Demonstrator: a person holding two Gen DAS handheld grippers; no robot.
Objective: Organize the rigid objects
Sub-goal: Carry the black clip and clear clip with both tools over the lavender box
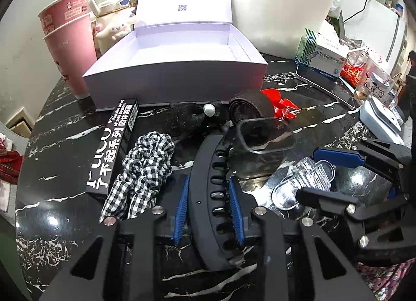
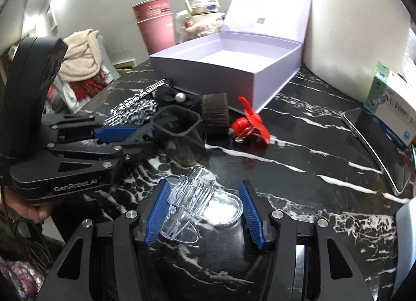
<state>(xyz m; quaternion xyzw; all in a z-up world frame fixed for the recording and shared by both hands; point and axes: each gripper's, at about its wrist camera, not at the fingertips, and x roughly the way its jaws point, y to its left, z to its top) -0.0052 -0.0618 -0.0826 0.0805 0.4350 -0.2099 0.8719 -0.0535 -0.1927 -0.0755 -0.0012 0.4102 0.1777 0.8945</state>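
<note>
Black hair claw (image 1: 208, 191) sits pinched in the left gripper (image 1: 209, 194) jaws over the tabletop (image 1: 65, 145); right gripper (image 2: 205, 210) jaws straddle the clear clip (image 2: 192, 202), so the next move likely carries both into the open box (image 1: 166, 72).

Tabletop (image 2: 299, 145): glossy black marble-look stone with white veins; hair claw (image 1: 208, 197): matt black plastic; clip (image 2: 197, 197): clear glossy plastic; scrunchie (image 1: 140, 171): checked cloth; open box (image 1: 176, 77): smooth matt lilac card; cups (image 1: 65, 48): pink paper; pads (image 1: 182, 197): ribbed blue rubber-like.
</note>
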